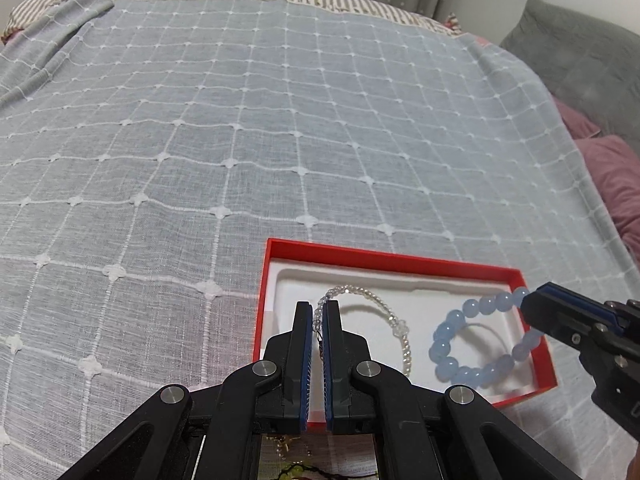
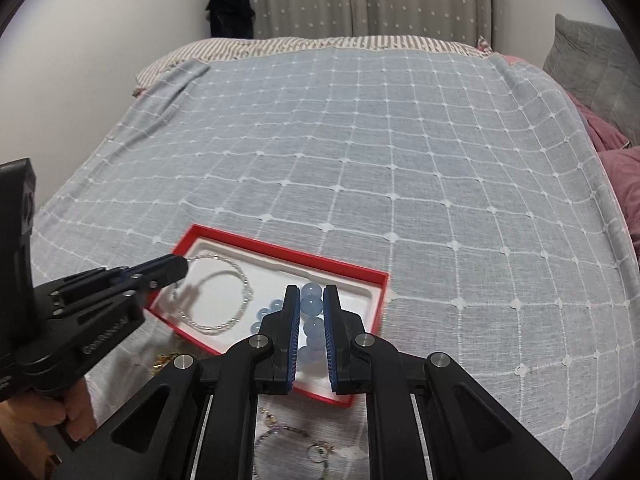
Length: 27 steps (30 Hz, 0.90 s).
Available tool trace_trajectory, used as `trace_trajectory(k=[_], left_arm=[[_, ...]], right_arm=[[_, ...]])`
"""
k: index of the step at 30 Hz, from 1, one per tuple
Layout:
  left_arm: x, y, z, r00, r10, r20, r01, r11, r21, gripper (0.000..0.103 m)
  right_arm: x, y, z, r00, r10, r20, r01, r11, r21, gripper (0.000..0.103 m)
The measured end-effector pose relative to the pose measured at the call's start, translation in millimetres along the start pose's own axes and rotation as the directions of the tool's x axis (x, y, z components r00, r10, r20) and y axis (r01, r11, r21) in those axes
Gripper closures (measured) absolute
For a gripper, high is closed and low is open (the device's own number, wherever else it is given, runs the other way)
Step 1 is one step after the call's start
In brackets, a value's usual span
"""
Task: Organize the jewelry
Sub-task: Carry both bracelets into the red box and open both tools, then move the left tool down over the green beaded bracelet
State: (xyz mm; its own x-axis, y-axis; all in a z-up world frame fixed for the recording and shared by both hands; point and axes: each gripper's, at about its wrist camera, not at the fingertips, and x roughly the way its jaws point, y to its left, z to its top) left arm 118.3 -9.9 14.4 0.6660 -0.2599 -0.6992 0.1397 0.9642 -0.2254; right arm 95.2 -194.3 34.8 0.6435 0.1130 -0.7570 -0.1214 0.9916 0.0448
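Gold chains [image 2: 166,360] beside red box [image 2: 280,246], right wrist view only

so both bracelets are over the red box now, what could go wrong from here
1. The left gripper pinches the thin clear bead bracelet by a single spot; a tug could strain its string.
2. The blue bead bracelet in the right gripper hangs near the red box rim and could drape over it.
3. The bracelets lie close and might tangle when released.
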Motion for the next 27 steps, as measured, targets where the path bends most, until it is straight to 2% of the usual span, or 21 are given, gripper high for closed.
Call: trace_trajectory(k=[5,7,9,11,15,19,25,27], left_arm=[[-0.2,-5.6,0.3,0.999,0.032,-0.002,-0.032,0.999,0.032,0.099],[-4.4,-10.1,0.9,0.999,0.043,0.003,-0.043,0.998,0.053,0.076],[-10.6,-15.0,1.2,0.999,0.052,0.014,-0.053,0.996,0.074,0.065],[-16.1,-19.5,0.9,0.998,0.059,0.01,-0.06,0.994,0.093,0.059],[-28.4,-22.8,-4.1,0.997,0.082,0.01,-0.082,0.99,0.117,0.041],[-37.4,-20.5,-11.4,0.995,0.102,0.01,-0.103,0.985,0.141,0.023],[-39.4,-9.8,-26.2,0.988,0.145,-0.05,-0.136,0.979,0.154,0.009],[-38.4,-3.9,-31.7,0.984,0.159,-0.081,-0.146,0.977,0.154,0.008]], right_arm=[[3.7,-7.8,-0.6,1.0,0.018,-0.003,-0.018,1.0,0.014,0.09],[1.8,-9.6,0.3,1.0,0.018,-0.009,-0.018,1.0,0.02,0.086],[-3.3,-10.8,0.5,1.0,0.025,-0.001,-0.025,0.999,0.022,0.079],[-9.6,-11.4,-0.4,1.0,0.022,0.008,-0.022,0.999,0.025,0.071],[-20.5,-12.1,-5.0,1.0,0.02,0.003,-0.02,0.999,0.029,0.068],[-28.8,-10.5,-13.5,1.0,0.009,-0.009,-0.009,1.0,0.024,0.052],[-32.9,-11.8,-34.1,0.998,0.003,-0.057,-0.001,0.999,0.037,0.046],[-32.7,-12.4,-40.8,0.997,-0.002,-0.076,0.005,0.999,0.044,0.045]])
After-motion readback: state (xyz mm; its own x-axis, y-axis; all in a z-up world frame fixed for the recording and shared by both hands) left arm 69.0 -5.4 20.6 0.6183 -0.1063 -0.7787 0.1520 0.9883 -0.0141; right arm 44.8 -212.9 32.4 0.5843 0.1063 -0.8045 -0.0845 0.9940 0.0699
